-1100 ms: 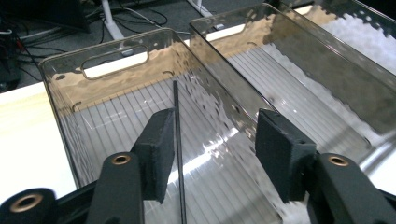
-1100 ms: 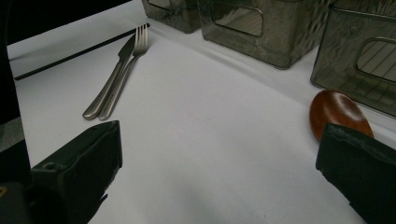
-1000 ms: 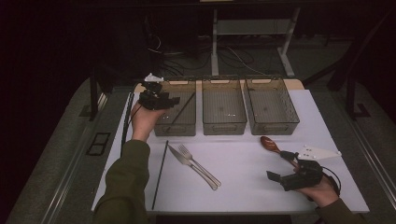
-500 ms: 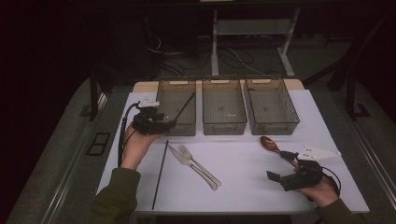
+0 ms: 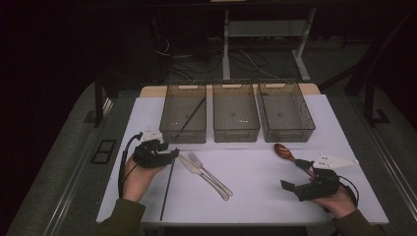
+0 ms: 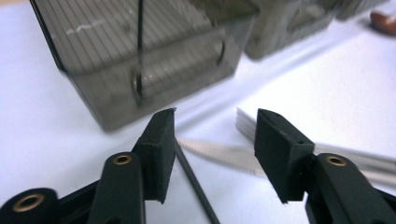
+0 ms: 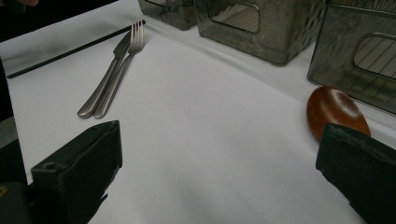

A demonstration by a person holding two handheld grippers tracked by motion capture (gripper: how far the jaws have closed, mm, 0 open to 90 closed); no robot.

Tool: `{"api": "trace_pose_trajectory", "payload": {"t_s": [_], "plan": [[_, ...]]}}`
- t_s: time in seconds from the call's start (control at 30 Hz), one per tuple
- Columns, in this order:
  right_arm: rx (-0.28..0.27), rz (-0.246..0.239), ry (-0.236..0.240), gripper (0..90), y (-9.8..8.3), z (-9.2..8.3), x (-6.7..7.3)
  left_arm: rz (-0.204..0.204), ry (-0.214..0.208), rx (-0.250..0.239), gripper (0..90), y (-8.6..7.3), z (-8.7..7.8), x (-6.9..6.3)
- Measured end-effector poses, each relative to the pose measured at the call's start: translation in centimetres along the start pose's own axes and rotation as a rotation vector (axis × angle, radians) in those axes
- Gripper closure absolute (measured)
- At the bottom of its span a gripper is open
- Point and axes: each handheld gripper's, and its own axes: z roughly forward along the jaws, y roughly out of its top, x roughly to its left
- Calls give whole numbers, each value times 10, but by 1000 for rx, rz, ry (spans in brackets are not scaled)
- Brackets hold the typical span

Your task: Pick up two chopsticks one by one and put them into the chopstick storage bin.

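Note:
A black chopstick (image 5: 167,187) lies on the white mat (image 5: 265,196), left of a steel knife (image 5: 196,169) and fork (image 5: 211,174). My left gripper (image 5: 171,153) is low over the chopstick's far end. In the left gripper view this gripper (image 6: 215,135) is open and its jaws have just been closing. The chopstick (image 6: 194,182) lies between them, close by the left jaw, with the knife blade (image 6: 215,154) behind. A second chopstick (image 5: 189,117) leans inside the left bin (image 5: 183,135). My right gripper (image 5: 294,174) rests wide open beside a brown wooden spoon (image 5: 284,151), with nothing between its jaws.
Three smoky clear bins stand in a row at the mat's far edge, the middle bin (image 5: 236,133) and the right bin (image 5: 290,133) bare inside. In the right gripper view the spoon (image 7: 334,109) is by the right jaw and the fork (image 7: 123,60) far left.
My left gripper has come back from beside the left bin toward the person and down to the chopstick on the mat. The right gripper has kept still.

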Motion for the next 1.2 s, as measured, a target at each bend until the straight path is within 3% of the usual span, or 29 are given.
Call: {"api": "trace_pose_trajectory", "payload": {"t_s": [0.33, 0.5, 0.6, 0.8, 1.2], "plan": [[0, -5, -1, 7, 0, 0, 0, -19, -15, 56, 612, -33, -3, -5], [2, -9, -3, 7, 0, 0, 1, -24, -21, 72, 644, -41, -4, -6], [1, -9, -2, 7, 0, 0, 1, -38, -19, 58, 662, -41, -4, -4], [1, -11, -2, 7, 0, 0, 1, -48, -22, 82, 683, -41, 4, -1], [3, -10, -2, 7, 0, 1, 1, -38, 33, 92, 713, -16, 39, 6]]}}
